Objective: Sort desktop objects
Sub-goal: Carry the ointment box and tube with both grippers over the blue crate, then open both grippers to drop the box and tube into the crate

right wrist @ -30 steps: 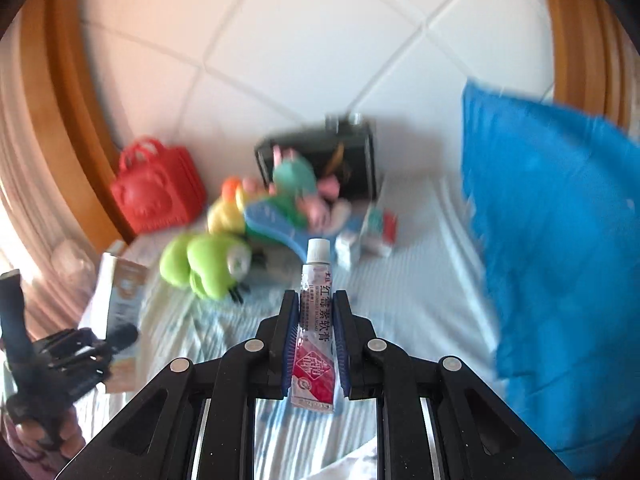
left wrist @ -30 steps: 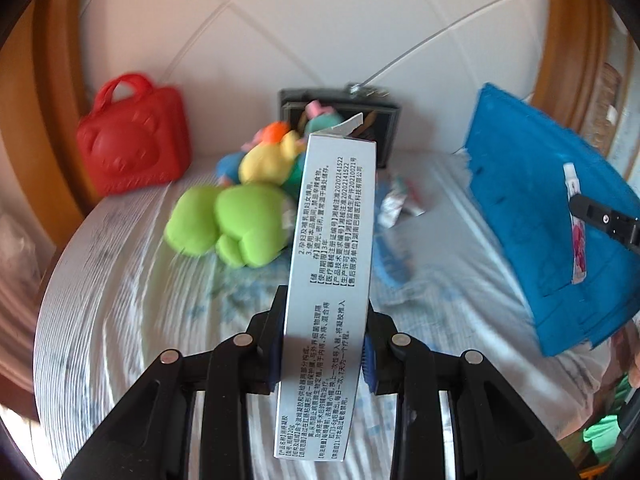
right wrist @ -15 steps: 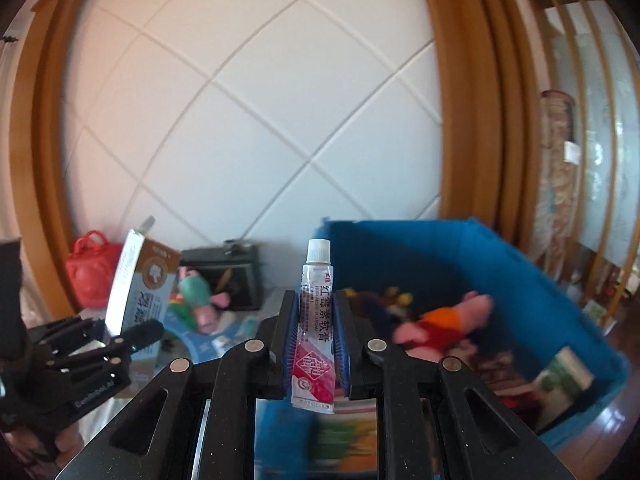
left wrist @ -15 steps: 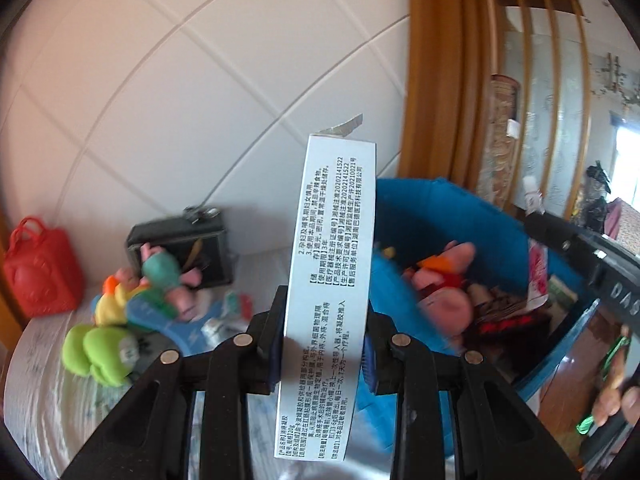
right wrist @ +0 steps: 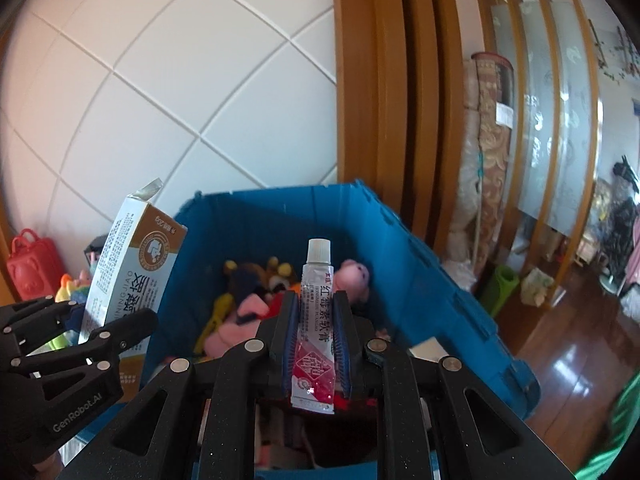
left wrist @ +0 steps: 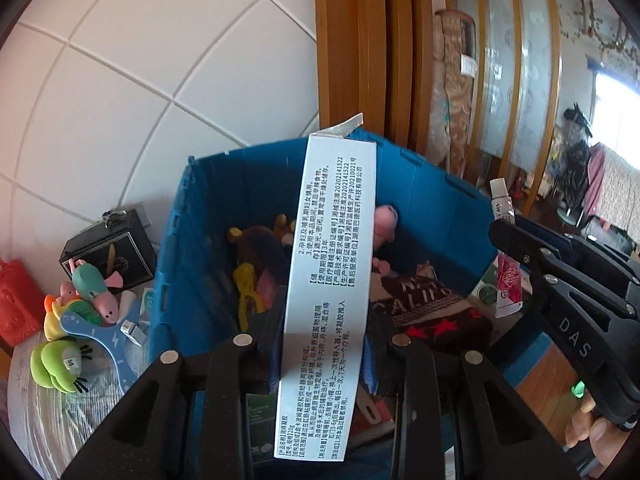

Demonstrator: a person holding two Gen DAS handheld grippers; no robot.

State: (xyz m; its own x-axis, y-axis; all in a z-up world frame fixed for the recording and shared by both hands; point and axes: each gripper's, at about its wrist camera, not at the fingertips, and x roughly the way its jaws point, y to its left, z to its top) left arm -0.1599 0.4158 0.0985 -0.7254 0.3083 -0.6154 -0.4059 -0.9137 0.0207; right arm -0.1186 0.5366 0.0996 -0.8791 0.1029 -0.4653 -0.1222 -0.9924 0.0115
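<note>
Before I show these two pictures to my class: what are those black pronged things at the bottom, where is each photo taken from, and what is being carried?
No robot here: a person holds a hand-held gripping tool in each hand, each with a wide-angle camera looking along its two fingers. One picture is from the left tool, clamped on a tall white medicine box. The other is from the right tool, clamped on a small ointment tube. Both point over an open blue bin already holding soft toys. Left of it, on a striped cloth, lie a green plush toy, other toys, a black box and a red toy bag.
</note>
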